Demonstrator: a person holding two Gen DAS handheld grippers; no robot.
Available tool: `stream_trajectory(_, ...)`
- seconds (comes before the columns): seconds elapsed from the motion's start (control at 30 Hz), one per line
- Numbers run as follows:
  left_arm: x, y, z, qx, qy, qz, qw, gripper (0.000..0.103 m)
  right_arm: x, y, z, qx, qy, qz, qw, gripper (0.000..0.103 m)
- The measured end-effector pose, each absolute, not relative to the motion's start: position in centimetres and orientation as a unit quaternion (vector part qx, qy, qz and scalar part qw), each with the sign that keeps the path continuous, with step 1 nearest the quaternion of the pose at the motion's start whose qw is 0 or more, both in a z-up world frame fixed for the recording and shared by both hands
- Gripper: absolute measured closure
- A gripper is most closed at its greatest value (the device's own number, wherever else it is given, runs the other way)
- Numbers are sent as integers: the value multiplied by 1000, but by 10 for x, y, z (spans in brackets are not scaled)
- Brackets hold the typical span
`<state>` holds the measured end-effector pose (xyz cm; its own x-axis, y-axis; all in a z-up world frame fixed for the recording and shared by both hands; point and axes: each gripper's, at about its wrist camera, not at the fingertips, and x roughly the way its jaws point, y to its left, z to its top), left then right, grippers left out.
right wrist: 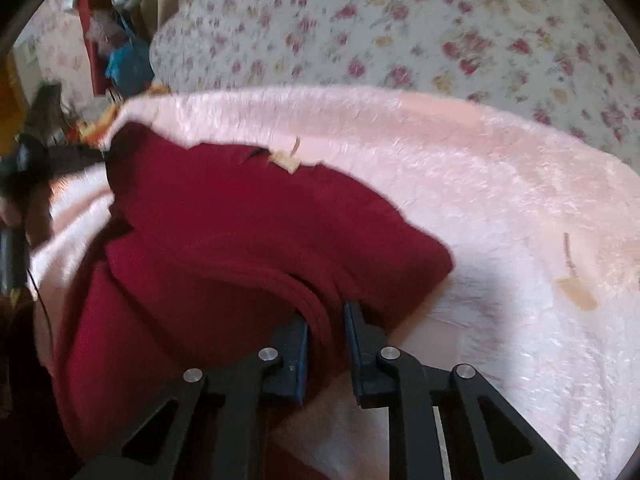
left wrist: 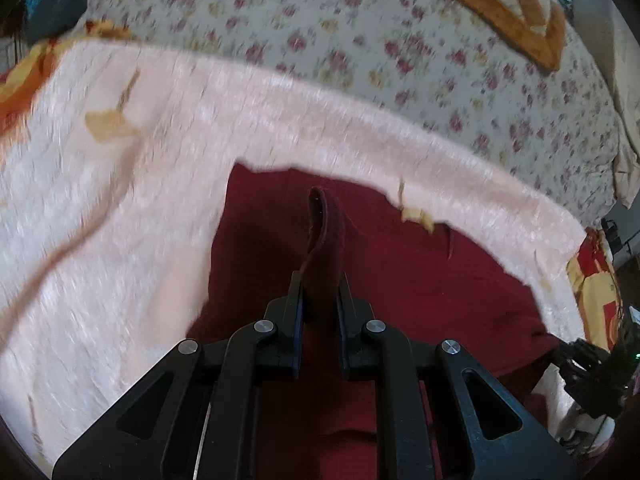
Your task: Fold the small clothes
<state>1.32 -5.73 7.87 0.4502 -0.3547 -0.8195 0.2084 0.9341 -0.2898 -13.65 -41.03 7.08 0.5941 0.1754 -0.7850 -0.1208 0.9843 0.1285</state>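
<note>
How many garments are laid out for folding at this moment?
1: a dark red knitted garment lies on the pale pink fluffy blanket, near its front edge. The left gripper and right gripper each pinch a fold of it. Others may lie outside the frame.

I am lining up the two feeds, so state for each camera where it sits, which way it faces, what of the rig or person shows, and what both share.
Left wrist: sits on the left gripper, facing down along its jaws, shut on a fold of the dark red garment; the right gripper shows at the right edge.
Right wrist: sits on the right gripper, facing down along its jaws, shut on the garment's edge; the left gripper shows at the left edge.
Shared: garment, pink blanket, floral bedspread.
</note>
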Motion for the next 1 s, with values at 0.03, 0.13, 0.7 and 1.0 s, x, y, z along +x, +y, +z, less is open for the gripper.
stream_trajectory(0.03,14,-55,70,-81,505,-161,844,91,-141,-414,67,41,451,89,887,87)
stream_trajectory(0.13,17,-48,50,-107,525,-152,831,91,-153,-423,59,80,474,111,870,87)
stream_trajectory(0.7,17,-48,54,-125,497,-185,838,91,-64,-453,40,195,443,54,873,81)
stream_trajectory(1.0,17,-64,45,-106,503,-200,834,90,-45,-457,61,53,422,-13,905,86)
